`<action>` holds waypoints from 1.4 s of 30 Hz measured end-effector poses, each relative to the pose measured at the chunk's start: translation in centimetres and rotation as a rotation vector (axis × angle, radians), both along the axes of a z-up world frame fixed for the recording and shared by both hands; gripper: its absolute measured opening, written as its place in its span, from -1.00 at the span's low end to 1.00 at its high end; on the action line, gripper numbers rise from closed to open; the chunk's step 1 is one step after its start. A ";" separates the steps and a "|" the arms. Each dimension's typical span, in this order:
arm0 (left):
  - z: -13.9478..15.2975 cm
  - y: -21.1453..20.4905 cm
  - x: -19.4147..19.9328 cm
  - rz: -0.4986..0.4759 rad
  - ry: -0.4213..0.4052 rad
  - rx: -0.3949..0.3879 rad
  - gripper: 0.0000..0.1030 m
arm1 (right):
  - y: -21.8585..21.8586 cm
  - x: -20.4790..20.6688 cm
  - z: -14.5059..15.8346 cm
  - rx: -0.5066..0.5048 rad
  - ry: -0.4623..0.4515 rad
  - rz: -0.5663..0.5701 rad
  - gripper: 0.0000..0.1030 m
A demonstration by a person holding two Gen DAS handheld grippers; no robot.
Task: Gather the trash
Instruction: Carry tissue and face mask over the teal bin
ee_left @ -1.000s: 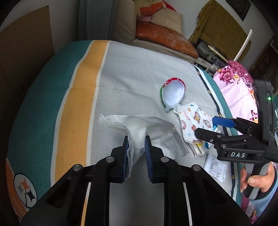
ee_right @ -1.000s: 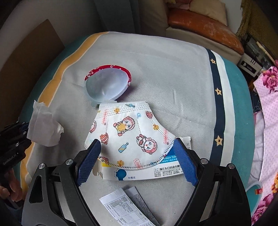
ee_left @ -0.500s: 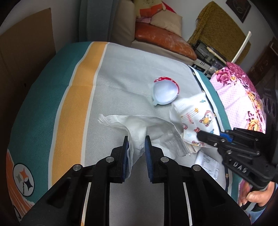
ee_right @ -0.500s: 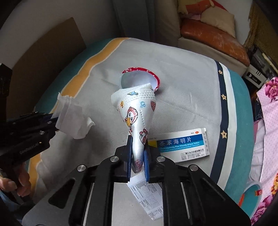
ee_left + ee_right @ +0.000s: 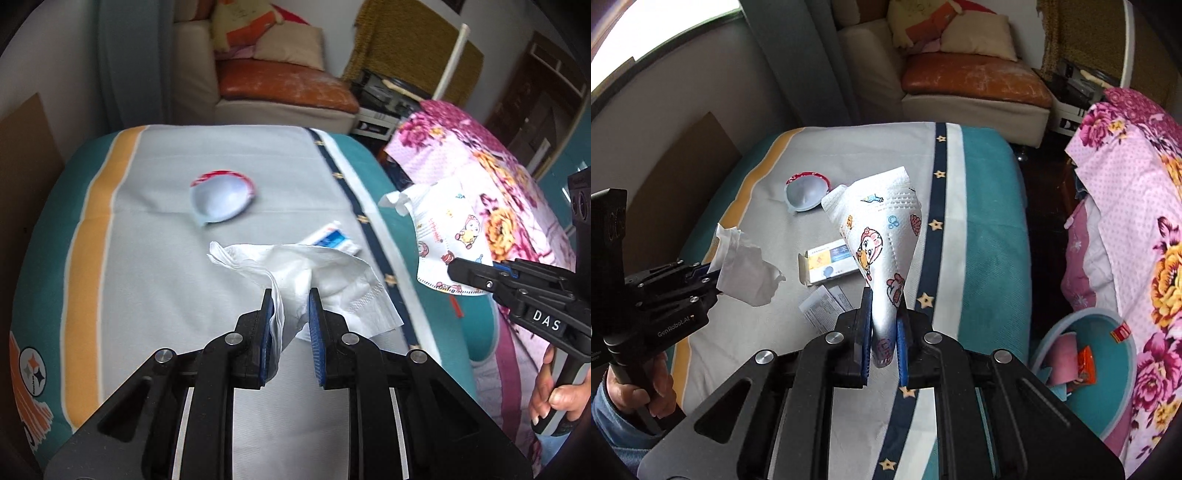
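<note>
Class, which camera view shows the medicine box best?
The right wrist view: the medicine box lies there almost whole, its open flap and printed face visible. In the left wrist view only one end peeks out behind the tissue.

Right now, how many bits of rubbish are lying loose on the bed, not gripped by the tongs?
3: a foil lid farthest away, a small medicine box mid-bed, and a printed leaflet just in front of it. More may be hidden.
</note>
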State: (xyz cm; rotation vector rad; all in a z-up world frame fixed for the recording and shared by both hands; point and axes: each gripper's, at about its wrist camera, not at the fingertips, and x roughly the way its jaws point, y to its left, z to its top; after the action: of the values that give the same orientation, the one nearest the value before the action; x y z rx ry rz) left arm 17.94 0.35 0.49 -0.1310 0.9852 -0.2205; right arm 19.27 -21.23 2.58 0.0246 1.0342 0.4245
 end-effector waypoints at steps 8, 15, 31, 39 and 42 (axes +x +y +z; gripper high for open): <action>0.9 -7.5 -1.2 -0.131 -0.007 0.035 -0.63 | -7.8 -3.0 1.2 0.052 -0.022 -0.115 -0.79; 0.9 -13.4 -1.9 -0.219 0.008 0.066 -0.63 | -13.7 -5.0 0.7 0.092 -0.034 -0.204 -0.74; -2.1 -29.3 -2.6 -0.456 0.070 0.114 -0.62 | -27.6 -9.8 -3.1 0.128 0.006 -0.428 -0.74; -4.6 -33.3 -1.7 -0.512 0.121 0.130 -0.62 | -30.7 -9.5 -4.4 0.123 0.036 -0.476 -0.73; -5.6 -34.2 -1.2 -0.531 0.139 0.134 -0.49 | -31.2 -9.0 -4.7 0.122 0.043 -0.487 -0.73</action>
State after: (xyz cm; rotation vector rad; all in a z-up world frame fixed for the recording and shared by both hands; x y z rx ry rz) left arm 16.70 -33.83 -5.10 0.2458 1.1577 -0.6354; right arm 10.27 -52.42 -2.08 0.3880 1.0039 0.0419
